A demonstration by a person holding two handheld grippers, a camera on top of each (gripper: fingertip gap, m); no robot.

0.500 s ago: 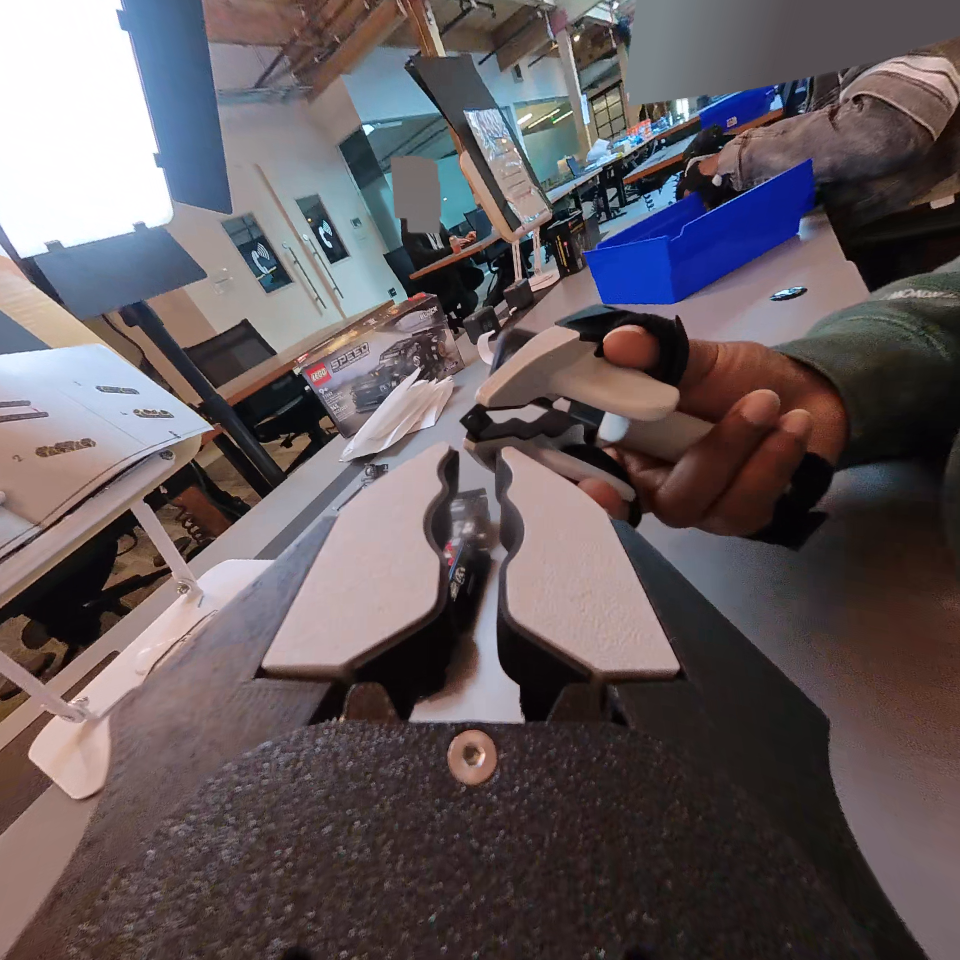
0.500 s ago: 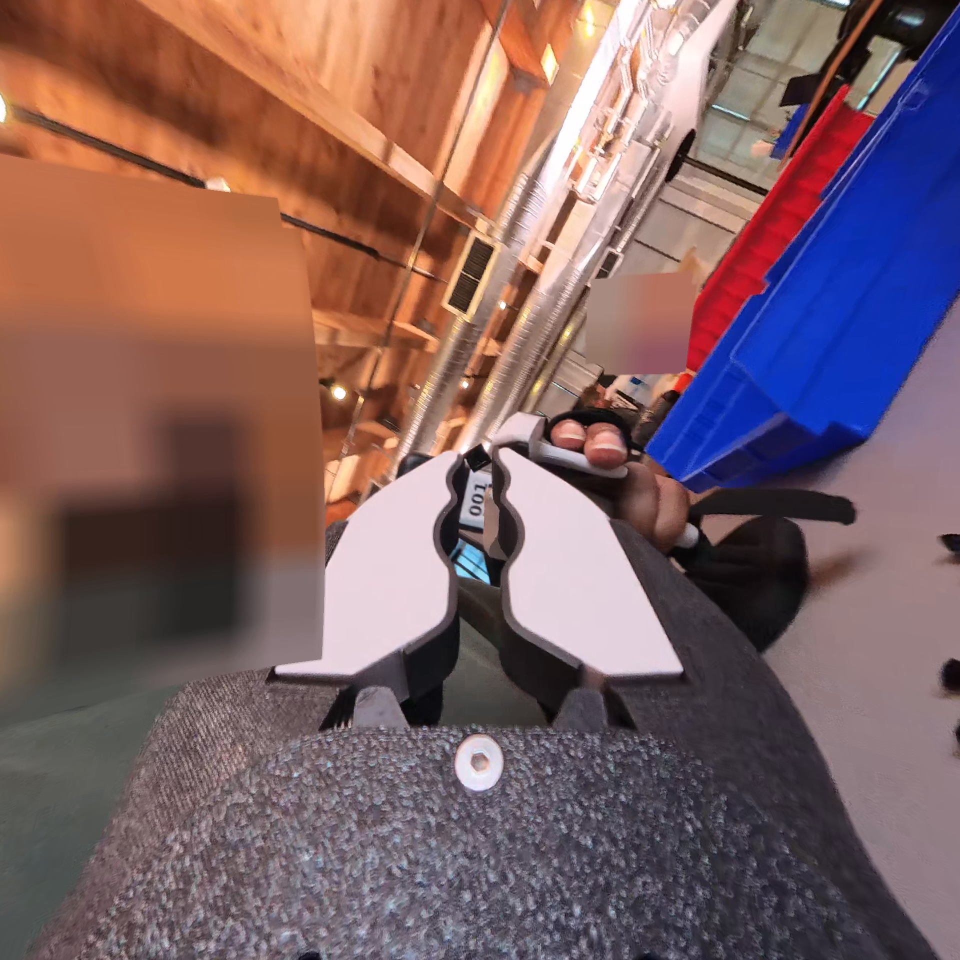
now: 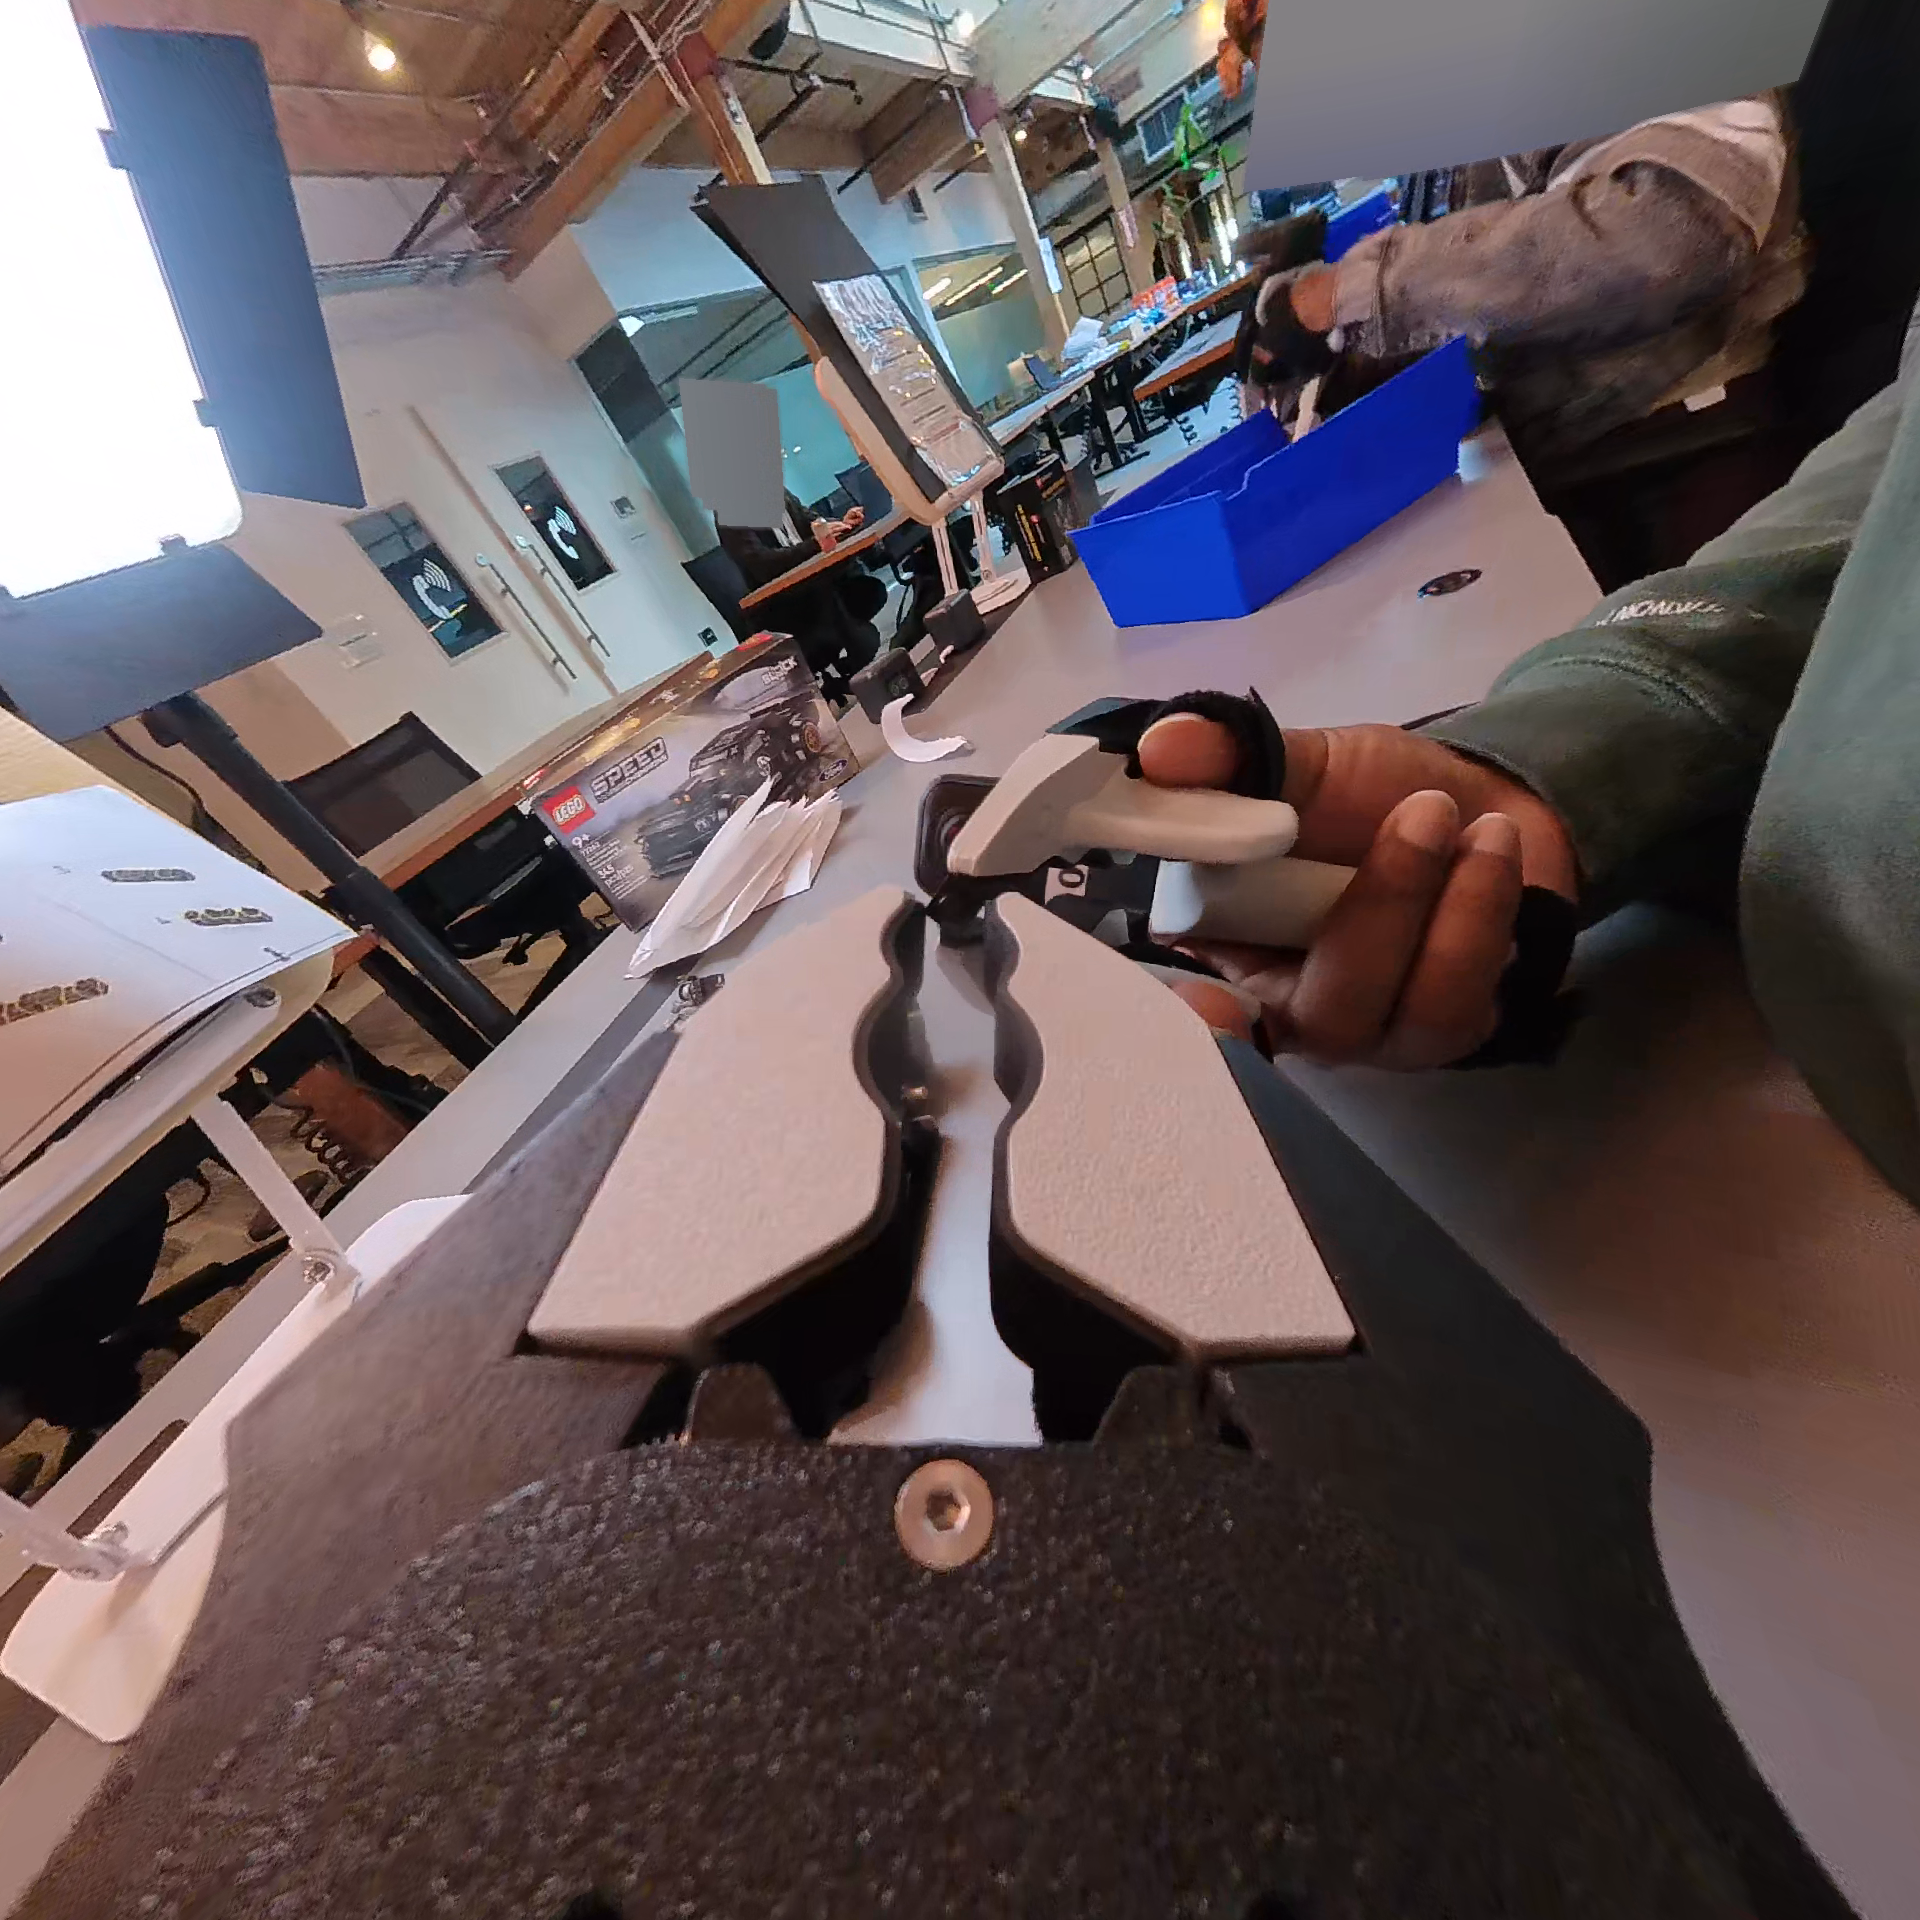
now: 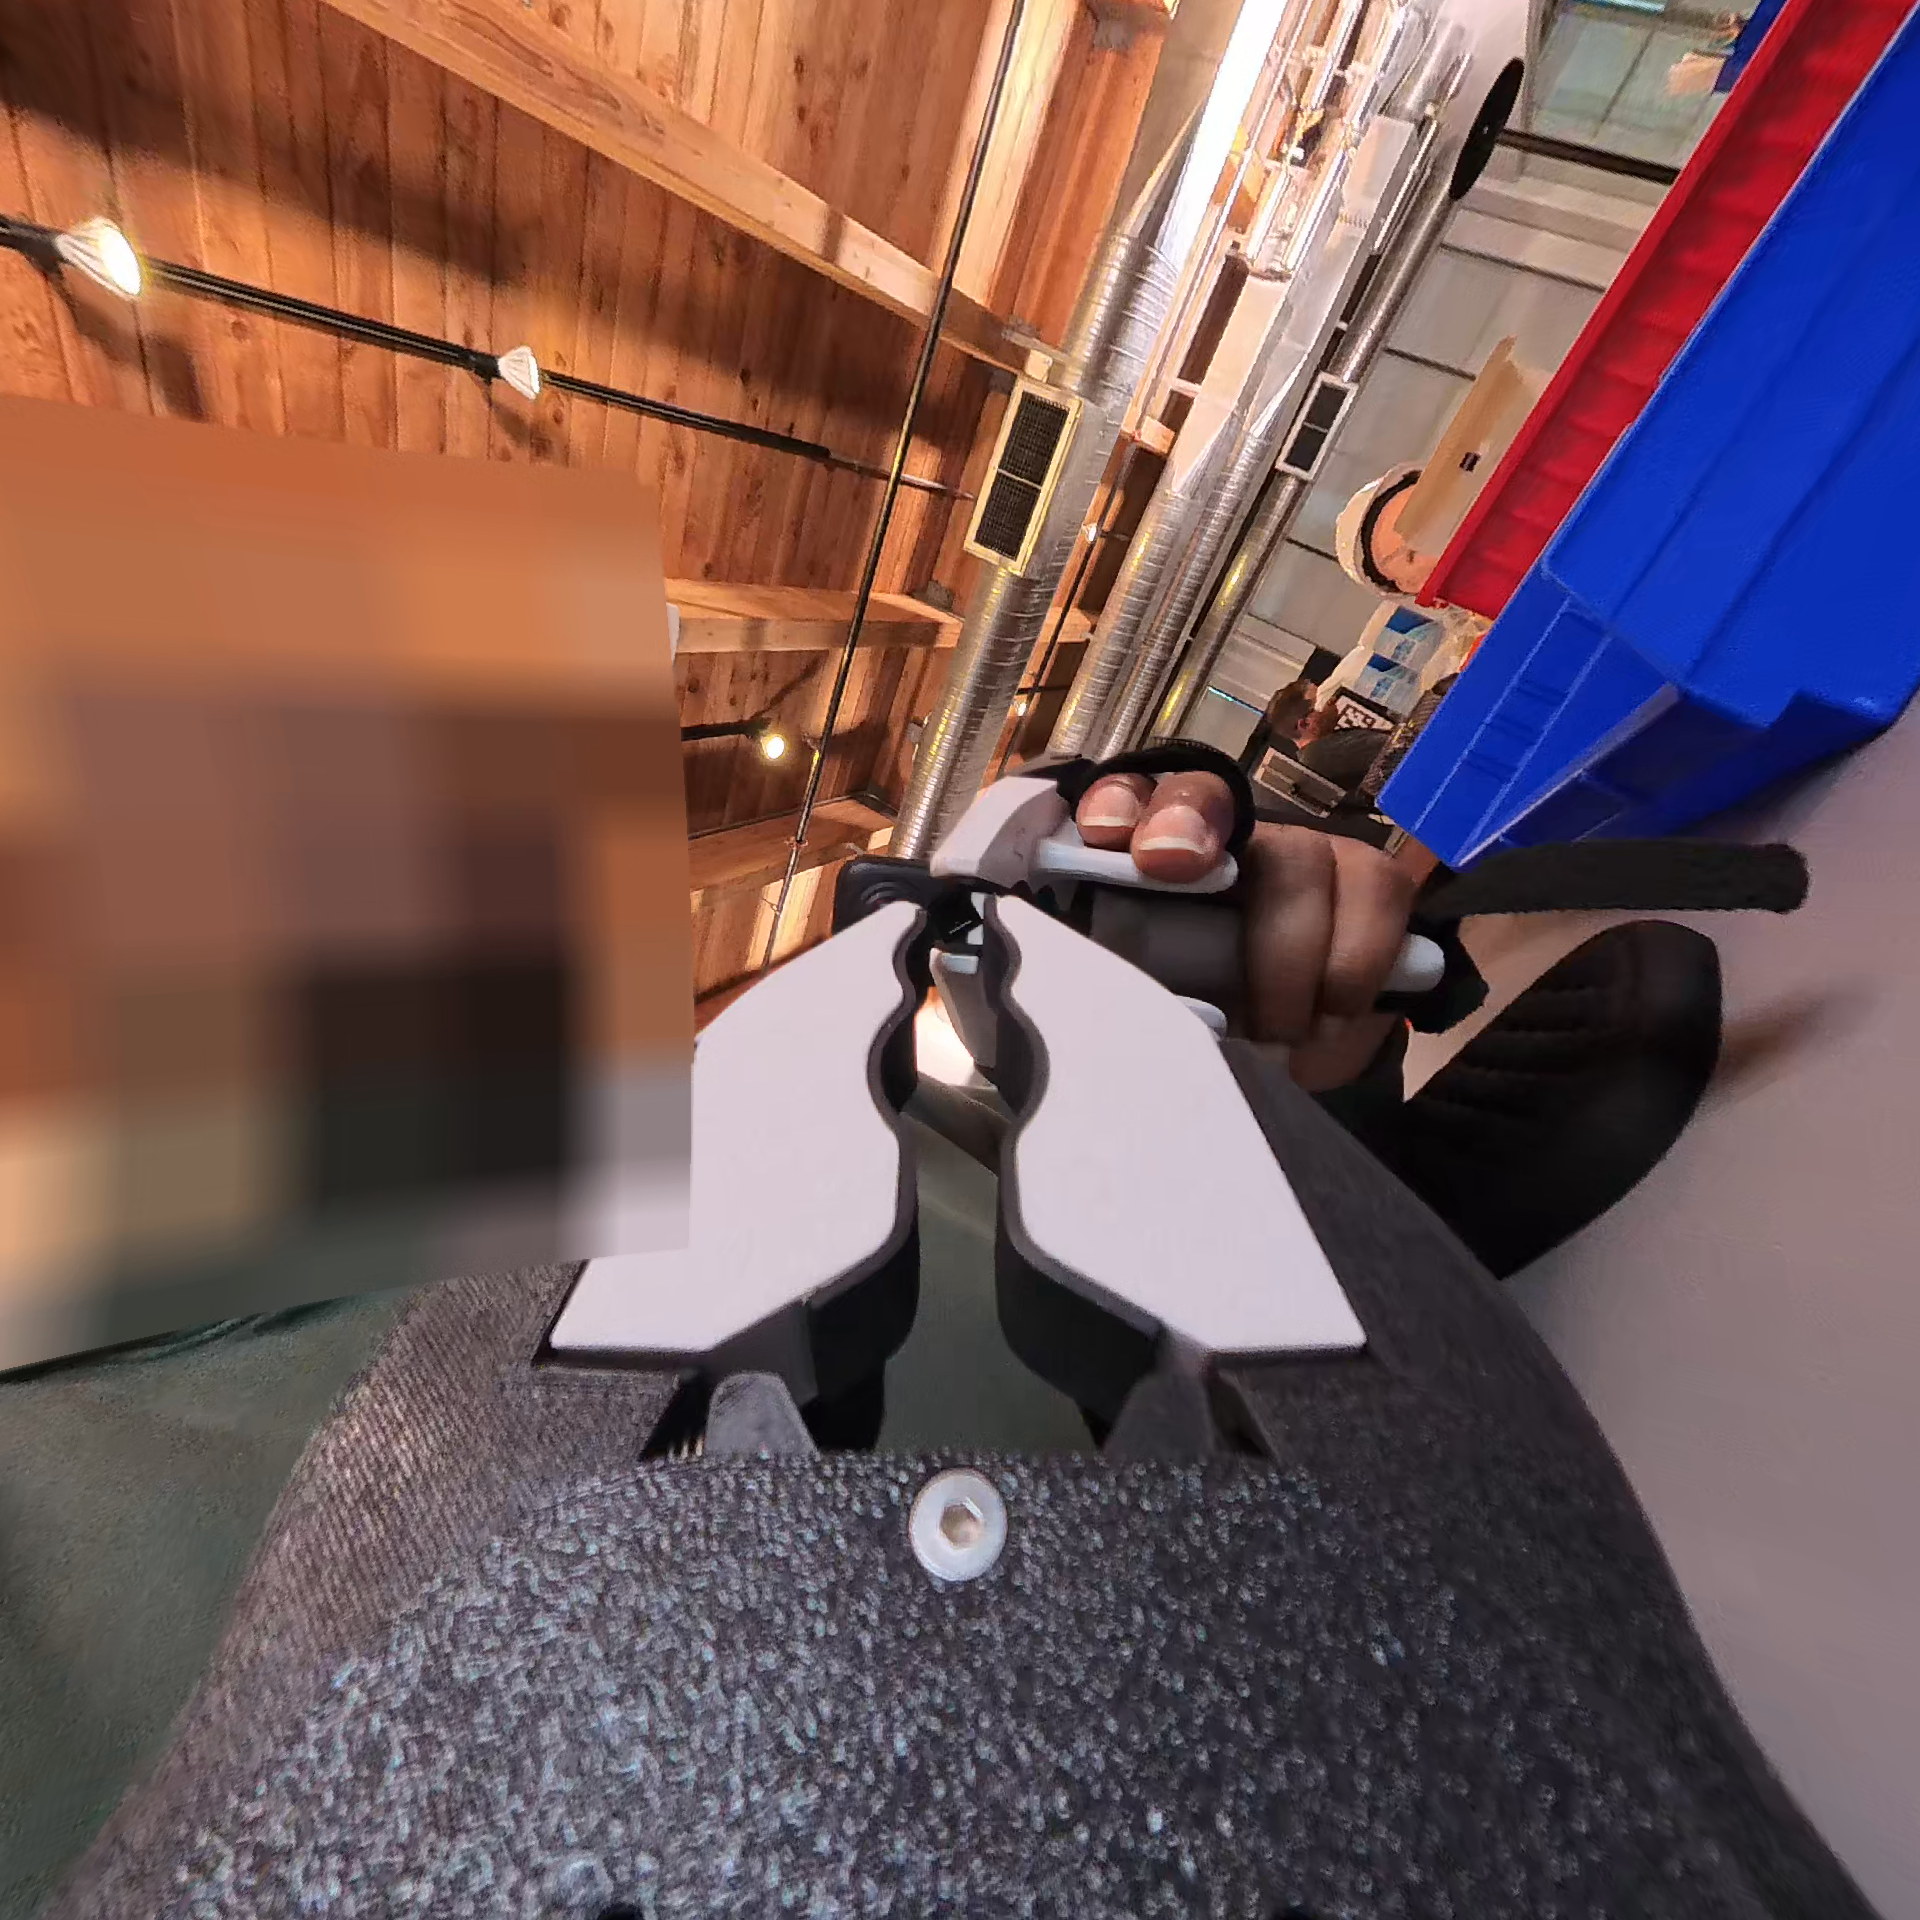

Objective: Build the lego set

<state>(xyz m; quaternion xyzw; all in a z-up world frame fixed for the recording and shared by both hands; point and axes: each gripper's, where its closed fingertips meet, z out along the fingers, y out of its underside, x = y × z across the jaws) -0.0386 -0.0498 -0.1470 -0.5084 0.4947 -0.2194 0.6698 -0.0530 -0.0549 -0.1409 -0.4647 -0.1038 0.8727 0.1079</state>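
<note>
Left gripper (image 3: 951, 920) is pointing up the centre of the left wrist view, its jaws standing nearly together with only a narrow gap at the tips. A small black lego piece (image 3: 954, 914) is sitting right at those tips; whether the jaws are actually pinching it cannot be told. The right gripper (image 3: 1049, 831), gripped by the person's right hand (image 3: 1392, 883), is meeting it from the right of the frame, nose to nose.

In the right wrist view, the right gripper (image 4: 956, 925) is showing the same narrow gap, with a small black piece (image 4: 956, 923) lodged at the tips. Cannot tell whether it is clamped there or belongs to the opposite gripper. The left hand (image 4: 1299, 914) is wrapping the other gripper's handle at centre right.

Both grippers are hovering above the grey counter (image 3: 1299, 665). On it, at centre left of the left wrist view, the lego box (image 3: 707, 790) is lying with white paper bags (image 3: 743, 883) just in front of it. A blue bin (image 3: 1278, 520) is sitting at upper right, another person's sleeve (image 3: 1558, 260) reaching over it. An instruction booklet on a white stand (image 3: 114, 935) is occupying the left edge.
</note>
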